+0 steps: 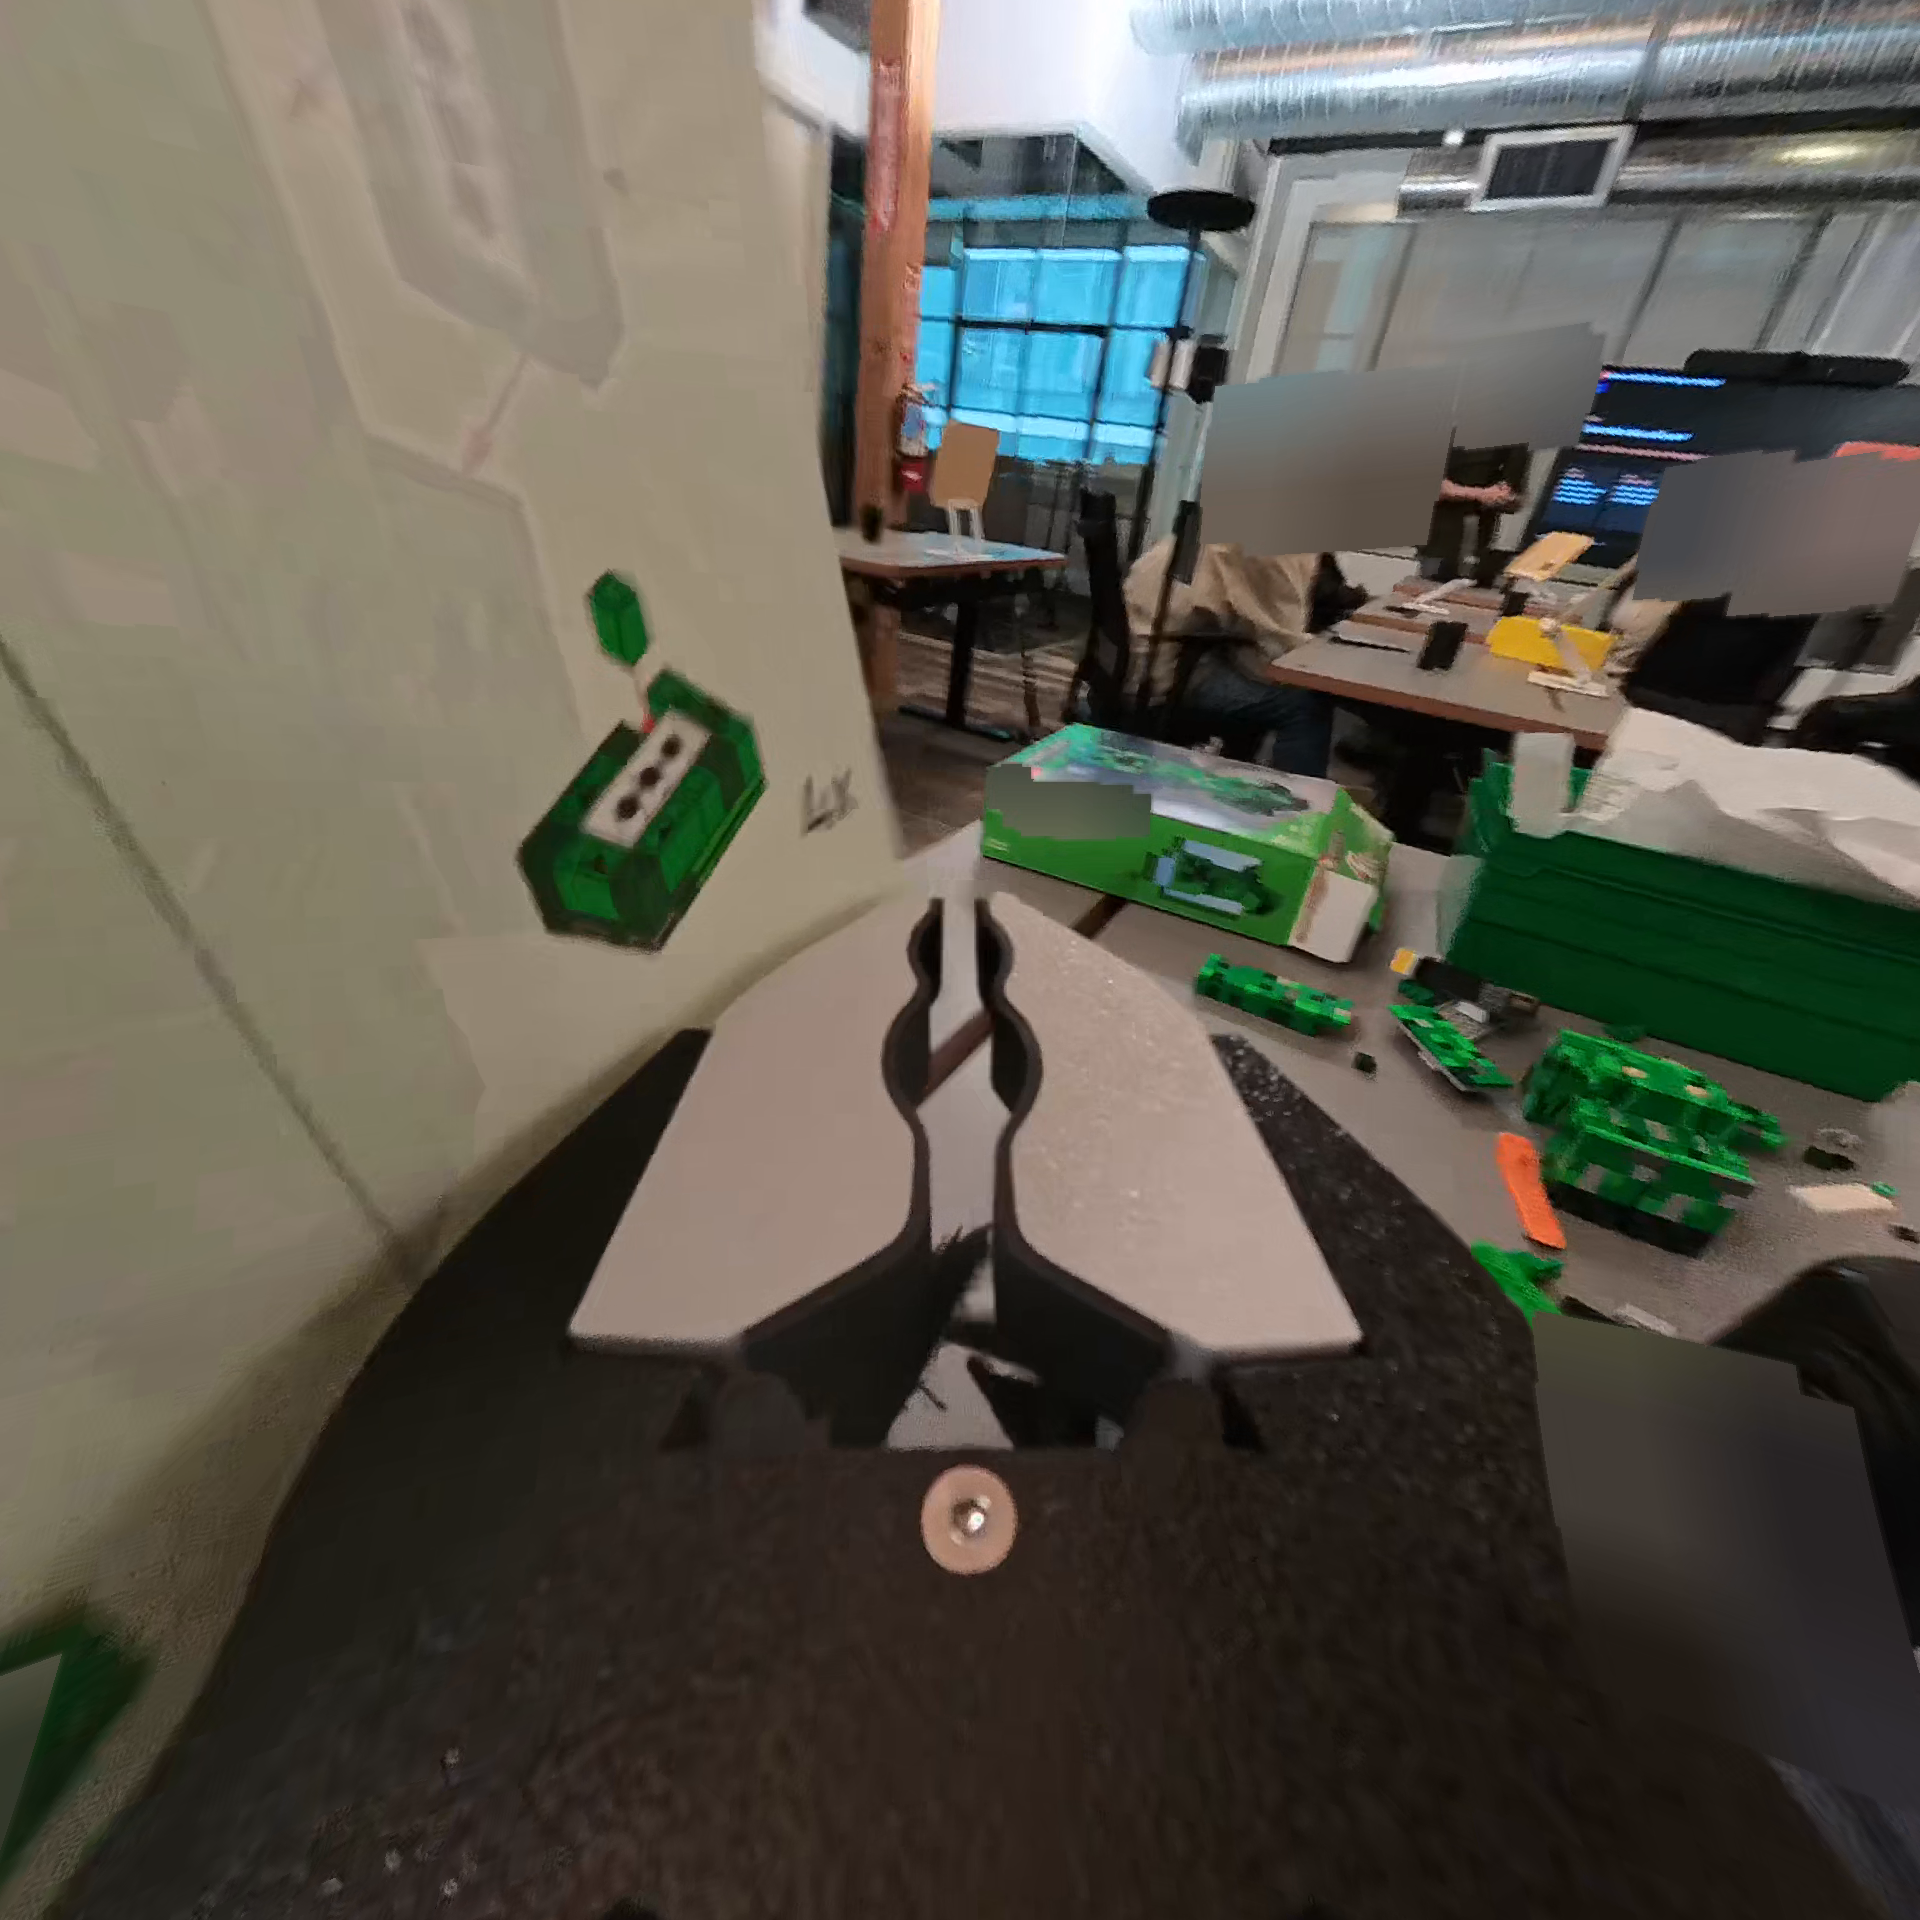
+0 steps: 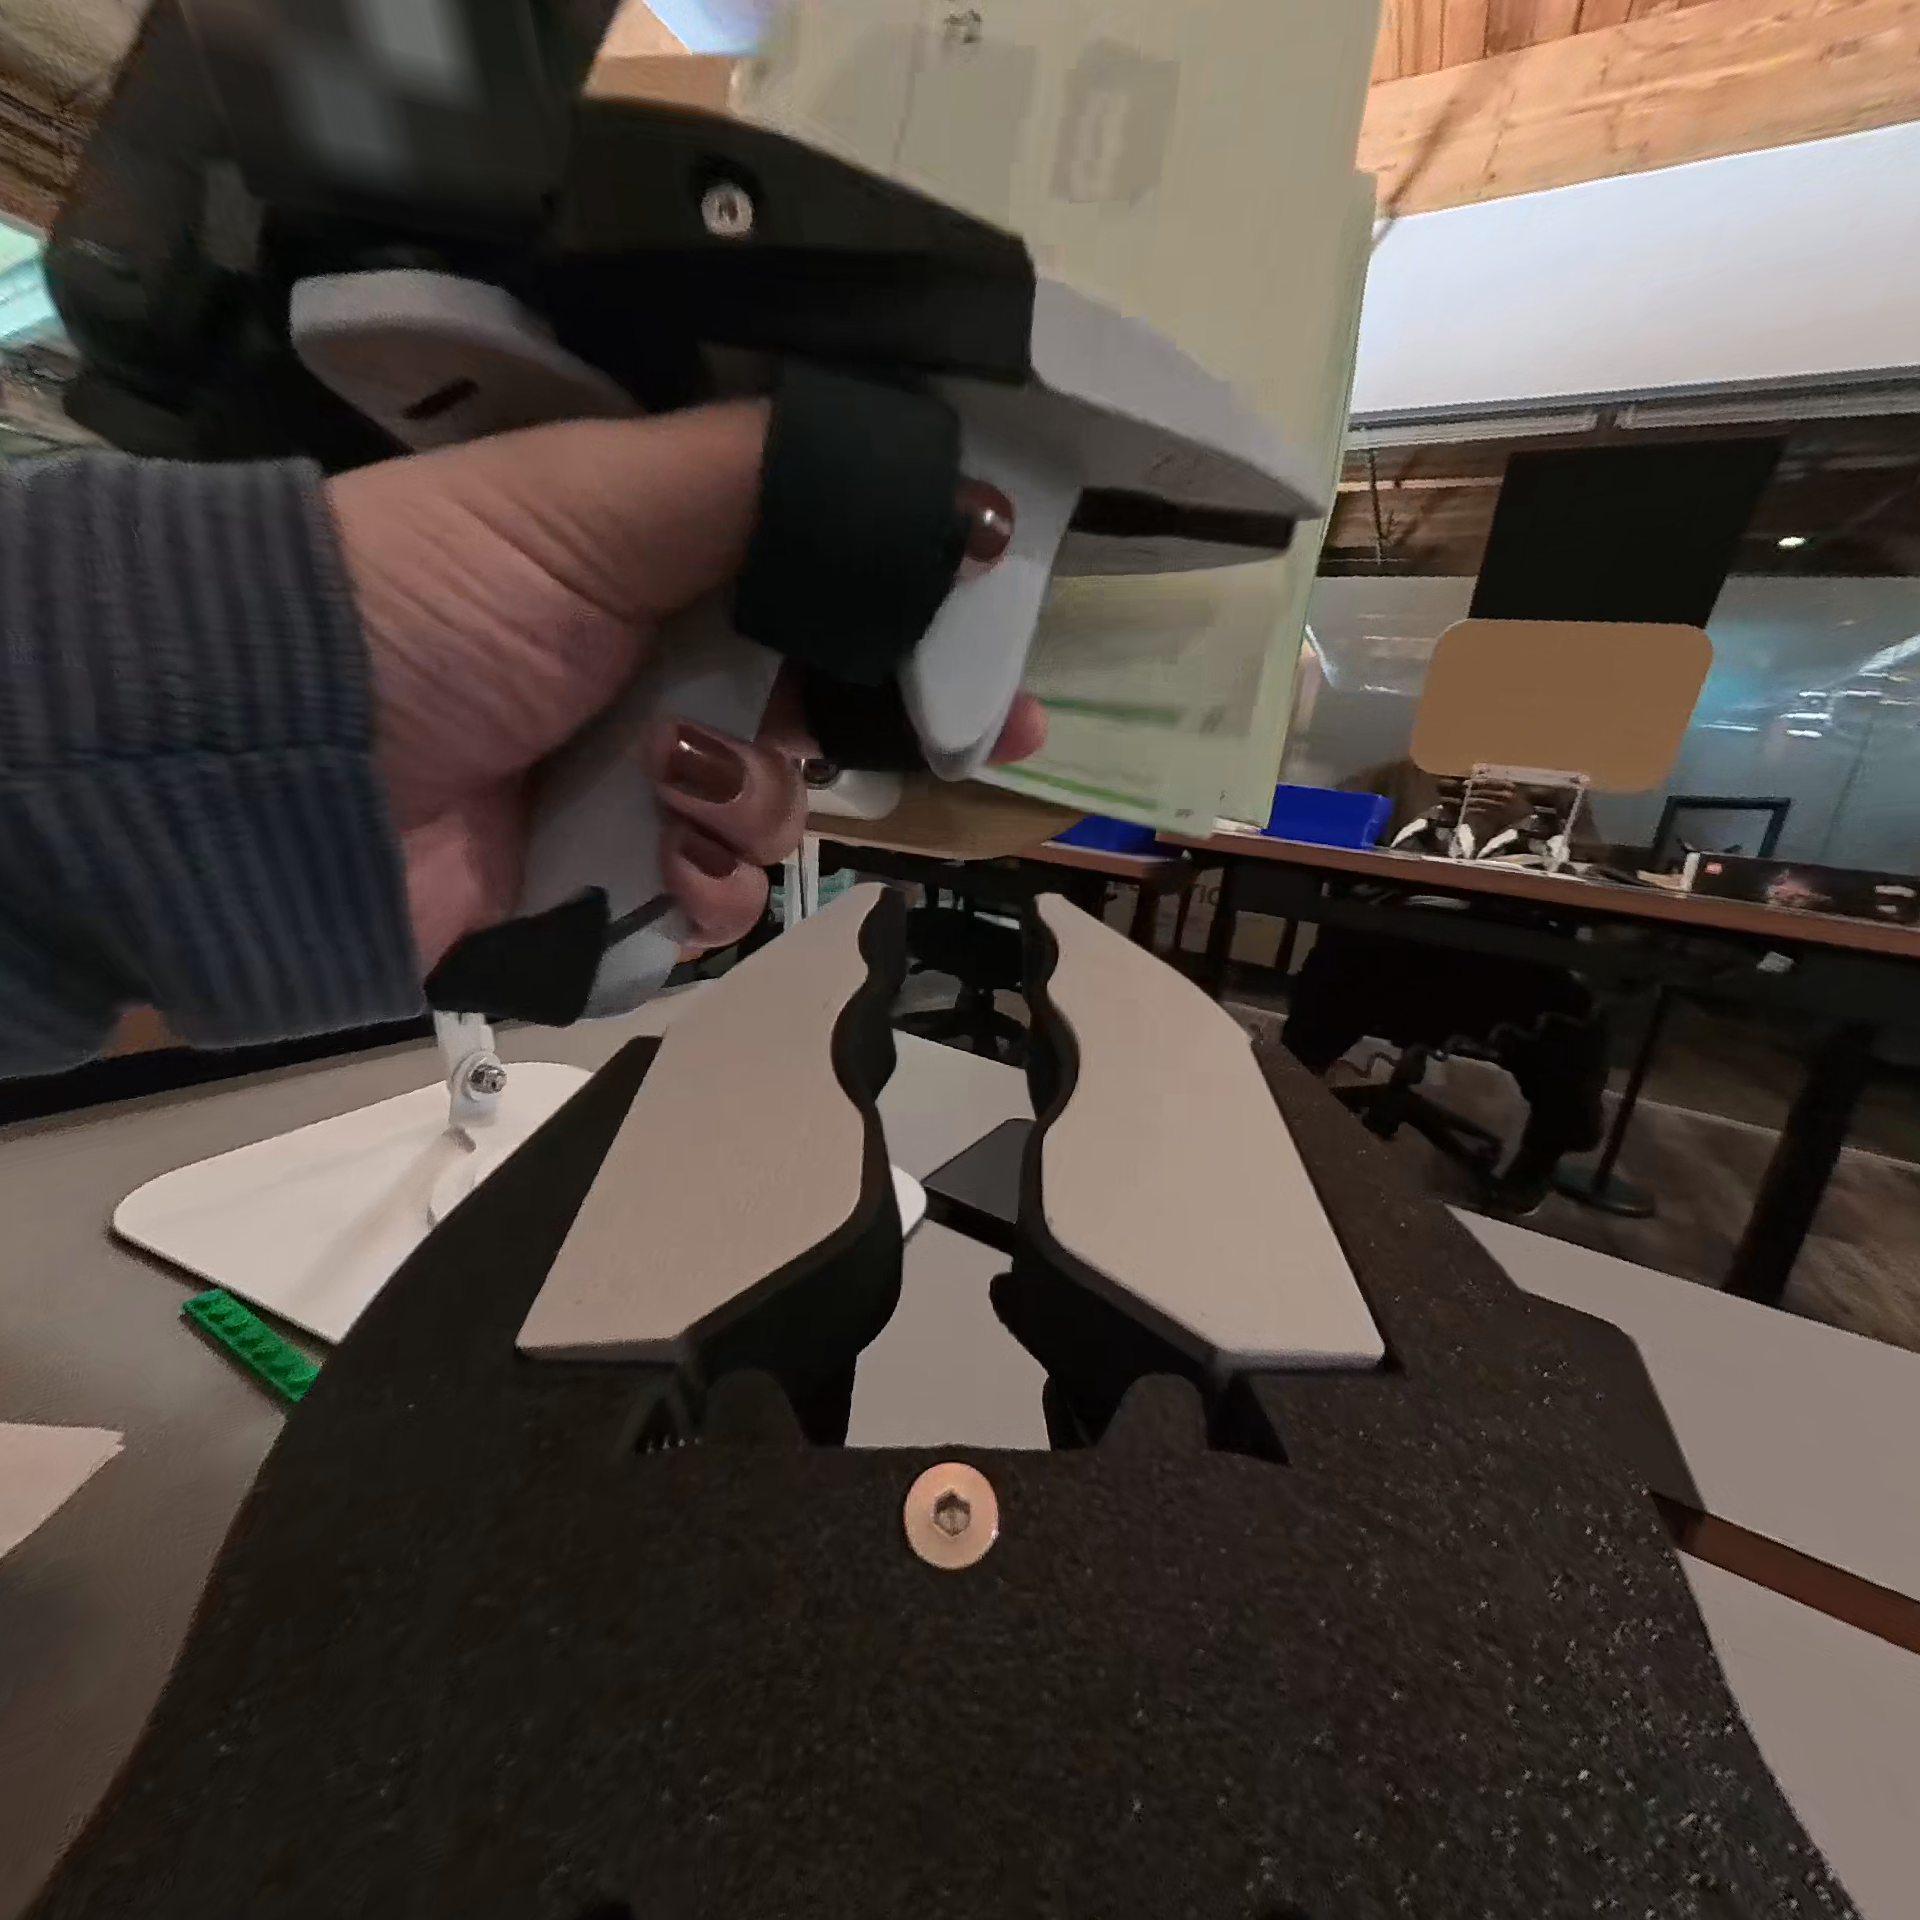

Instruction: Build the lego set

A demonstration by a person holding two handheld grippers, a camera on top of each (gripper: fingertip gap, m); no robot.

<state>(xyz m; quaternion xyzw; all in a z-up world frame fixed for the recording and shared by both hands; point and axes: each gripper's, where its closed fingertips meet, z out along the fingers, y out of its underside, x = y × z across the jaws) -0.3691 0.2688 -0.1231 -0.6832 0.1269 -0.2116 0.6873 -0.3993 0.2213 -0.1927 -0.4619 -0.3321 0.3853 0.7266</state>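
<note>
My left gripper [image 1: 961, 914] is shut on the edge of the pale green instruction booklet [image 1: 416, 520], which it holds upright at my left. The right wrist view shows the same left gripper [image 2: 1195, 499], held by a hand [image 2: 540, 623], clamped on the booklet [image 2: 1143, 208] above the table. My right gripper [image 2: 961, 914] is open and empty, low over the grey table [image 2: 1766, 1403]. Green lego assemblies [image 1: 1642, 1132] and a smaller green build [image 1: 1273, 997] lie on the table at the right. A green plate [image 2: 255, 1345] lies by a white stand base [image 2: 312, 1195].
A green lego box [image 1: 1184, 831] and a green bin [image 1: 1683, 935] with white bags stand at the back right. An orange brick separator [image 1: 1529, 1190] lies near the assemblies. A black flat piece [image 2: 982, 1174] lies ahead of the right gripper. People sit at tables behind. The gap from one gripper's tips to the other's is roughly 9 cm.
</note>
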